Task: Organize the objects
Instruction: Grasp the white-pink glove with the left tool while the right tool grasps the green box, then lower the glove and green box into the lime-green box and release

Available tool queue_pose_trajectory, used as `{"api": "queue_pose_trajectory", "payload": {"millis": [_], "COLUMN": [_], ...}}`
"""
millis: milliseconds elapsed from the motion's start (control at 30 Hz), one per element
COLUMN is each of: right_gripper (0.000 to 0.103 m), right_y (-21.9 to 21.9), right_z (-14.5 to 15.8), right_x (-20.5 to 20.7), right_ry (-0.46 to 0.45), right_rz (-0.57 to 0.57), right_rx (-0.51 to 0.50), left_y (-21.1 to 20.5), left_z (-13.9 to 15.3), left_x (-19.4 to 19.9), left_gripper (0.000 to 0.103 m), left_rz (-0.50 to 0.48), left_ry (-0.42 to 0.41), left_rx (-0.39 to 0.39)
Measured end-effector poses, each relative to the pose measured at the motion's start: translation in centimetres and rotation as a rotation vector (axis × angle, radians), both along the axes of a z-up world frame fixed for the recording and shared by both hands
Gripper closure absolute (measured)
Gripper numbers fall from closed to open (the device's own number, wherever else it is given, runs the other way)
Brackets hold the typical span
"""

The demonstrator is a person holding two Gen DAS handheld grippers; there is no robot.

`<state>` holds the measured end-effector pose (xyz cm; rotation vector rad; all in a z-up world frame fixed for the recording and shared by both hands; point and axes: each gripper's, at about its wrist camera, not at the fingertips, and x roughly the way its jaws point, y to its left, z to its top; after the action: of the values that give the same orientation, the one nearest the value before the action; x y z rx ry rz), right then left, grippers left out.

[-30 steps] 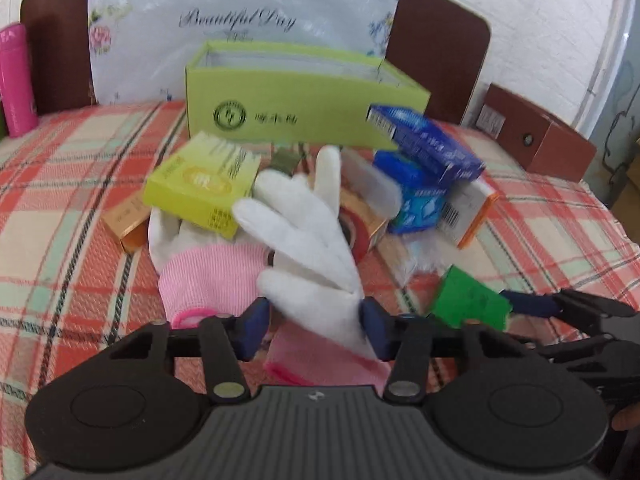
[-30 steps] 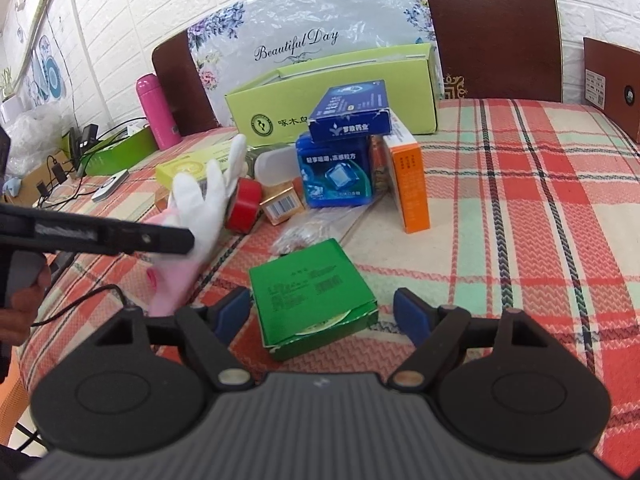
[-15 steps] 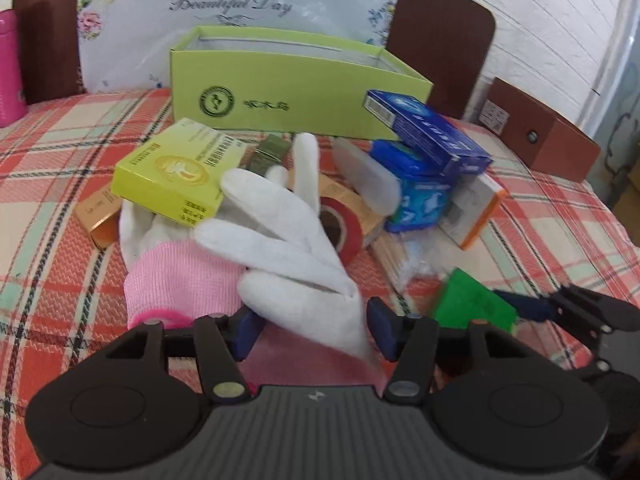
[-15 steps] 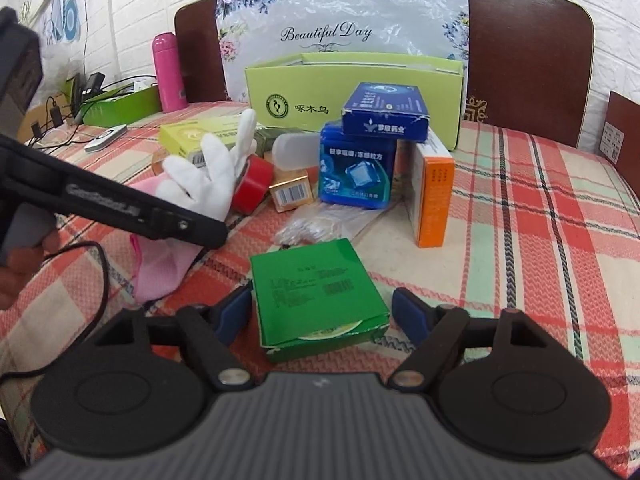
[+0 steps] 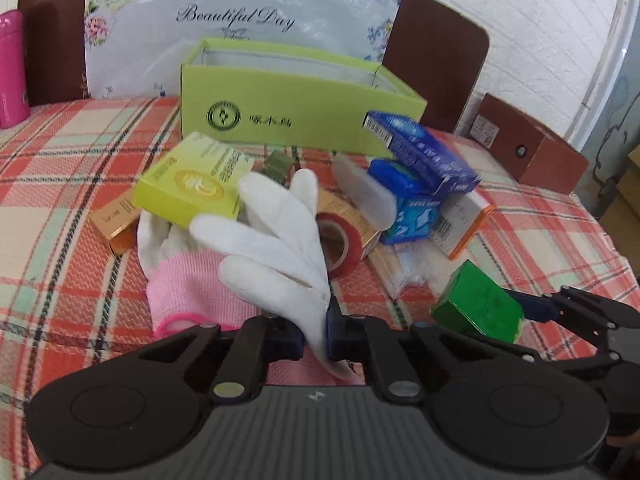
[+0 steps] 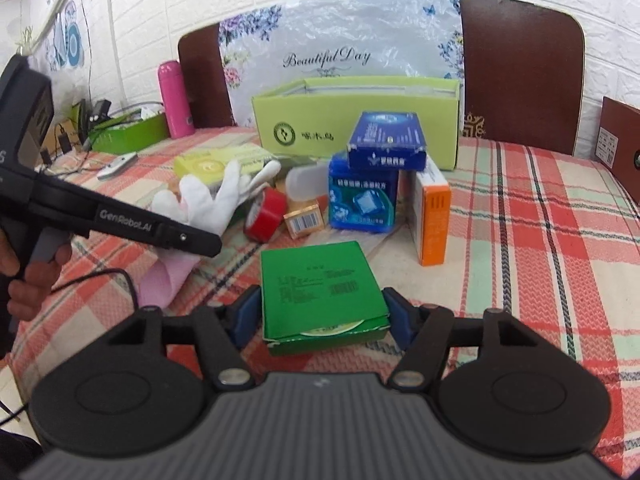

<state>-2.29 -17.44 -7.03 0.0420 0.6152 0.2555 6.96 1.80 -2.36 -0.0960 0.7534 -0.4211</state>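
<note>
Progress looks early: your left gripper (image 5: 314,334) has its fingers clamped on the white glove (image 5: 276,236), right gripper (image 6: 320,316) grips the green box (image 6: 320,288), while the open carton (image 6: 356,120) beyond both looks empty and clutter remains.

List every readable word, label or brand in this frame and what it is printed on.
"Beautiful Day": floral plastic bag behind the yellow-green open box.
"GenRobot.AI": side of the left gripper, seen from the right wrist view.
Chinese characters and round logo on the open box: legible, untranscribed.
Print on the green box, blue boxes and barcodes: too small or blurred.
</note>
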Motion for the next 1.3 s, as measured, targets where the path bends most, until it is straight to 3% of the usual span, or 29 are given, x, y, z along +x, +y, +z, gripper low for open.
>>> {"api": "queue_pose_trajectory", "payload": {"millis": [300,667,800,1033,1300], "right_gripper": [0.039,0.039,0.039,0.039,0.039], "right_y": [-0.8,-1.4,-1.9,-2.8,-2.0], "right_z": [3.8,8.8,9.9,9.9,8.6], "right_x": [0.7,5.6,8.7,17.0,25.6], "right_ry": [-0.073,-0.207,-0.224,-0.158,-0.078], "right_rz": [0.041,0.048,0.022,-0.017,-0.027], "right_rx": [0.114,0.074,0.041,0.040,0.003], "left_y": [2.1,1.2,0.7,-0.5,-0.2], "left_z": [5.1,10.3,11.4,12.1,10.2], "left_x": [-0.1,5.3,8.7,15.3,21.5], "left_gripper": [0.095,0.095,0.095,0.095,0.095], "left_rz": [0.020,0.029,0.026,0.046,0.086], "left_ry": [-0.135,-0.258,-0.257,-0.234,-0.161], "left_rx": [-0.058,-0.137,-0.165,-0.175,-0.198]}}
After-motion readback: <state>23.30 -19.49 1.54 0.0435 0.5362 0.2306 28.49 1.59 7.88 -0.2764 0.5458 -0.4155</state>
